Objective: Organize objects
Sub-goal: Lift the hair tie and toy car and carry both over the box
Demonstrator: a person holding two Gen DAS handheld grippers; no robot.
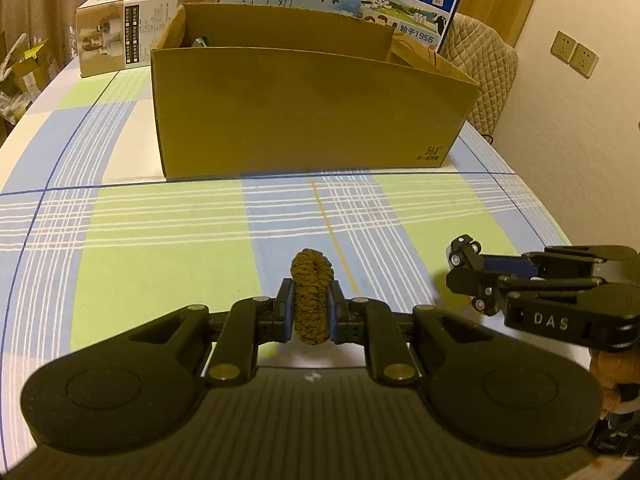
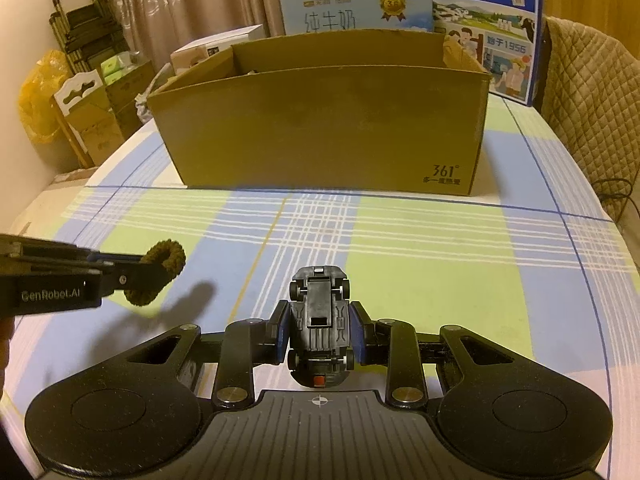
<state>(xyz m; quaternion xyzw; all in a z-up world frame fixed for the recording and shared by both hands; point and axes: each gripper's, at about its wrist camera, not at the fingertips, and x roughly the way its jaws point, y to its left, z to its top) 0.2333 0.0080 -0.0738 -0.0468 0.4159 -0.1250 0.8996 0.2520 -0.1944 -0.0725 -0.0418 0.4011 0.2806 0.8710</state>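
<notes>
A: While the left gripper (image 1: 313, 307) is pinching a fuzzy olive-brown fabric ring (image 1: 312, 296), what is the right gripper (image 2: 320, 338) clamping?

B: A small black plastic toy car (image 2: 320, 330), belly-up. Both are hanging above the checked tablecloth (image 1: 160, 240), waiting short of the open brown cardboard box (image 2: 320, 128); dropping them in seems to be remaining.

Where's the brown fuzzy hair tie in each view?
Left wrist: brown fuzzy hair tie low centre, pinched between the left gripper fingers.
Right wrist: hair tie at left, mid-height, on the left gripper's tip.
Shared landmark: open brown cardboard box ahead on the checked tablecloth.
</notes>
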